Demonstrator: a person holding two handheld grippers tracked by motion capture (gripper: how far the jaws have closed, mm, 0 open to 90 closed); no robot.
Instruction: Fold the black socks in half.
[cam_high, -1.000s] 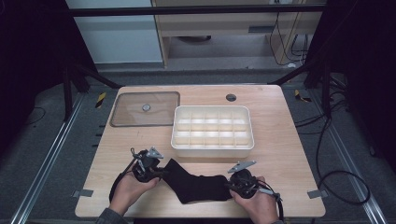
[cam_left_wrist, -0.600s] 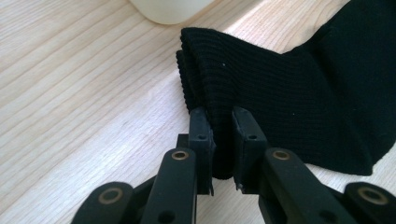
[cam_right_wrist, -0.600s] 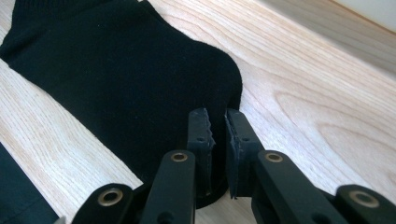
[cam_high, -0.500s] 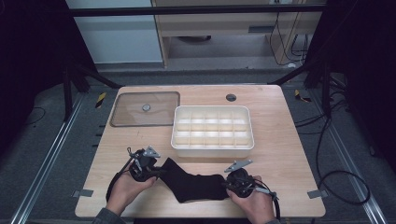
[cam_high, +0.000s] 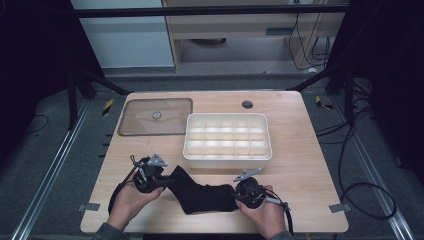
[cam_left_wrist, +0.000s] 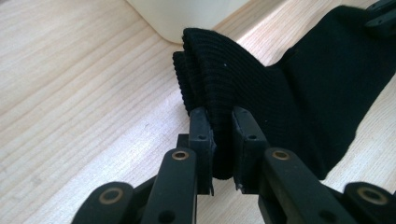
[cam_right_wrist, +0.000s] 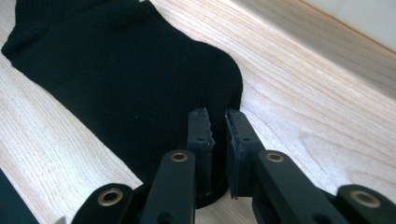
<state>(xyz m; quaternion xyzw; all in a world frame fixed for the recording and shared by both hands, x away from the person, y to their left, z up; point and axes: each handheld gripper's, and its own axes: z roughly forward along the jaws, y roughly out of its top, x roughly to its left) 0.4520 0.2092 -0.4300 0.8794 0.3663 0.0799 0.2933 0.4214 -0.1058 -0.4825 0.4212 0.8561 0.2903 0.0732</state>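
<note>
Probably a lab: a wooden table (cam_high: 300, 165) stands inside a dark metal frame (cam_high: 210, 10), with cables (cam_high: 350, 165) trailing over grey carpet (cam_high: 45, 165).

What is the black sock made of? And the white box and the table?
The black sock looks like soft knitted fabric: fine ribs show at its cuff. The white box seems to be smooth matte plastic, moulded into little compartments. The table looks like pale wood, with grain lines, though it could be a printed surface.
</note>
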